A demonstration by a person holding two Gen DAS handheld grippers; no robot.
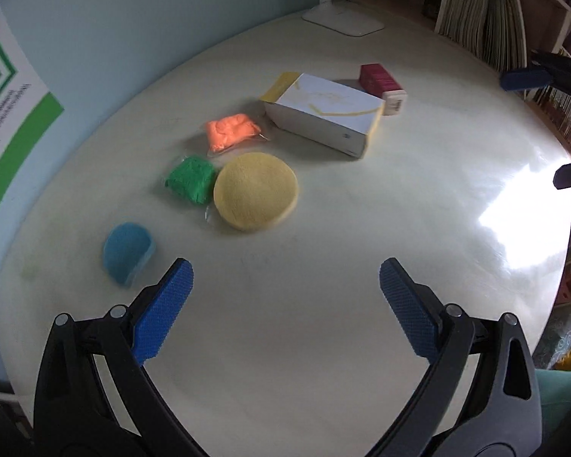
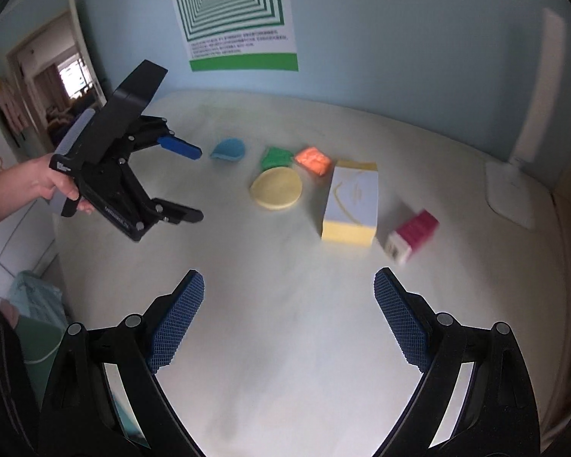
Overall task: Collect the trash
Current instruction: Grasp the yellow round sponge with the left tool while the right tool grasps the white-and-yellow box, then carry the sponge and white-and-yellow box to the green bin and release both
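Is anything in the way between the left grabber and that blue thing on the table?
Nothing visible is. The left gripper is open and empty, and the blue item lies just beyond its left finger, with only bare table between them. The green packet and yellow round sponge sit farther back.

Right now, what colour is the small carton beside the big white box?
Magenta-pink with a white end, the small carton shows best in the left wrist view.

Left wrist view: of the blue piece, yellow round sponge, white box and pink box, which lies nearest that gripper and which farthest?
From the left gripper:
1. Blue piece, near its left finger.
2. Yellow round sponge, centre.
3. White box, behind.
4. Pink box, farthest, rear right.
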